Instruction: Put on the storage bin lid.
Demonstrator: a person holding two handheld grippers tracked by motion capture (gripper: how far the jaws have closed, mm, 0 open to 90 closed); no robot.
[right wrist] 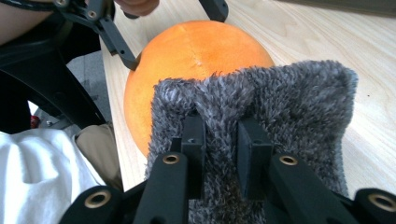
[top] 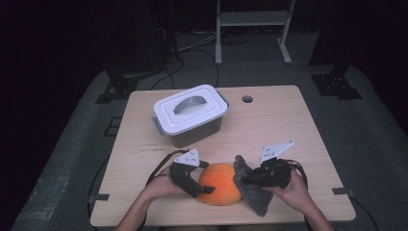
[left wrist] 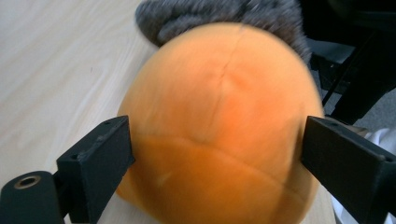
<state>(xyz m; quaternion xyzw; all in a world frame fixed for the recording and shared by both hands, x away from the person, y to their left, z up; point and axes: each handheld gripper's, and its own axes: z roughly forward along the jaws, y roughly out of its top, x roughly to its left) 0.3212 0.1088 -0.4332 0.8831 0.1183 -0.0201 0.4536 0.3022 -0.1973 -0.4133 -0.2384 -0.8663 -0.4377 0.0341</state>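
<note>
1. High view: orange plush ball near the table's front edge at 6 o'clock, between both grippers, with a grey fuzzy piece touching its 3 o'clock side.
2. Left gripper at the ball's 9 o'clock side; in left gripper view, jaws spread wide around the ball, one on each flank, touching or nearly so, so cannot tell whether squeezing.
3. Right gripper at 3 o'clock of the ball; in right gripper view, jaws narrow and pinched into the grey fuzzy piece, holding it.
4. Key relation: grey piece lying straight between the right gripper and the ball; long axis of the grey piece running roughly from 11 to 5 o'clock in high view. Left gripper nearer to the ball, right one nearer to the grey piece.
5. Open room: bare wood toward 12 and 3 o'clock; front edge just beside the ball, so little room toward 6 o'clock.
6. White lidded box at 11 o'clock of the ball, well apart.
</note>
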